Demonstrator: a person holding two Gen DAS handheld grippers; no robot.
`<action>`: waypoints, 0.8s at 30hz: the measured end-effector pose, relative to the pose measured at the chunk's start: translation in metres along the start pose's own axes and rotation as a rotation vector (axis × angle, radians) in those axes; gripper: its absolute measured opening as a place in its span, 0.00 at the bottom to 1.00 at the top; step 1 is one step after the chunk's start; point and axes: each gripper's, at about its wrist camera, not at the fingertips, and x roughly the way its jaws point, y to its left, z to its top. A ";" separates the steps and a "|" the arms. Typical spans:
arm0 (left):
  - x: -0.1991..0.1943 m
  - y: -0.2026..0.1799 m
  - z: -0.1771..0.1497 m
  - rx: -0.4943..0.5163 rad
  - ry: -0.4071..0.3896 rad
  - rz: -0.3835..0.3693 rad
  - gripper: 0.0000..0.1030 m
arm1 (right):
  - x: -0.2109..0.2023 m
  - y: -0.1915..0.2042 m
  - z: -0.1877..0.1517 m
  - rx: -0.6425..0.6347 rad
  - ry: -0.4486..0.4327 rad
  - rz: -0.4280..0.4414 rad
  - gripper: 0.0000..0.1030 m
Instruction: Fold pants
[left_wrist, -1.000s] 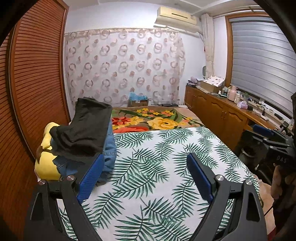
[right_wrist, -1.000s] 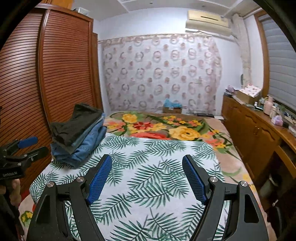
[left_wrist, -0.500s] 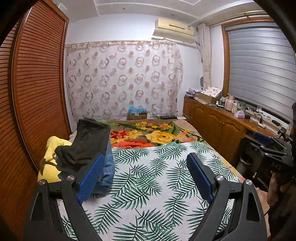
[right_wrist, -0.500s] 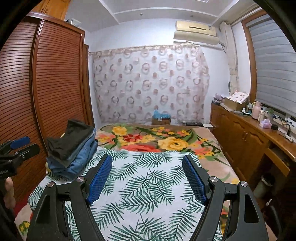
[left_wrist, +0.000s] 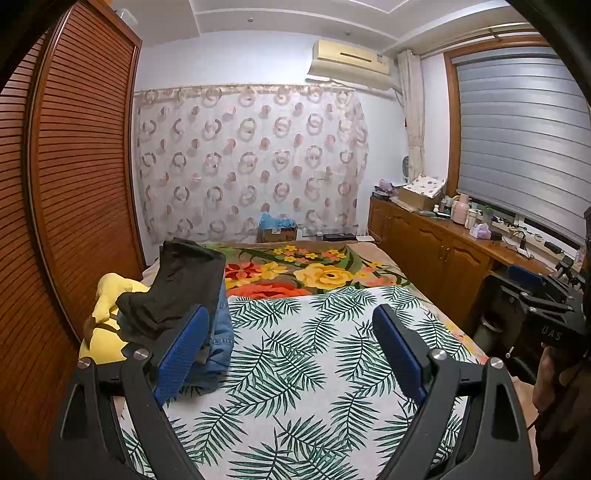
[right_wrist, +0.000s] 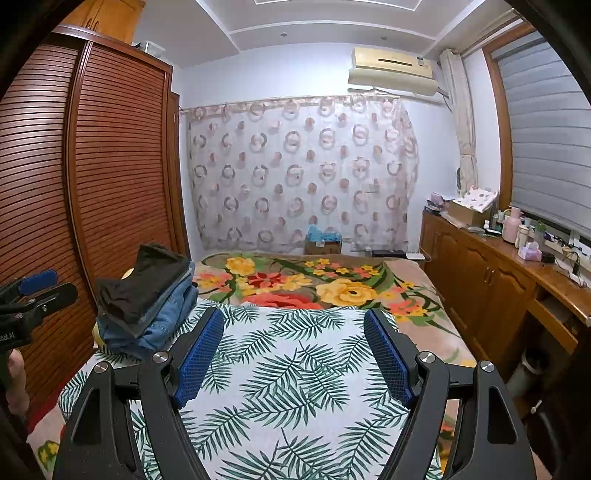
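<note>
A stack of folded pants lies at the left edge of the bed, black pants on top and blue jeans under them. My left gripper hangs open over the palm-leaf sheet, its left fingertip just right of the stack, nothing between its blue pads. My right gripper is open too, held above the sheet's middle, apart from the stack. The right gripper also shows at the right edge of the left wrist view; the left gripper shows at the far left of the right wrist view.
A yellow soft item sits beside the stack against the louvred wardrobe. A floral blanket covers the bed's far half. Wooden cabinets with bottles run along the right wall. A cardboard box stands below the curtain.
Both views have tilted upward, so the bed sits lower in frame and more ceiling shows. The stack has not moved. Both grippers stayed open.
</note>
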 end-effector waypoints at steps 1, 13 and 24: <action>0.000 0.000 0.000 0.001 -0.001 0.001 0.88 | 0.001 -0.001 0.000 0.001 0.000 0.000 0.78; 0.001 0.001 0.000 0.002 0.000 -0.001 0.88 | 0.004 -0.004 0.002 0.002 0.003 0.001 0.78; 0.000 0.001 0.000 0.004 0.000 0.002 0.88 | 0.002 -0.008 0.003 0.002 0.004 0.002 0.78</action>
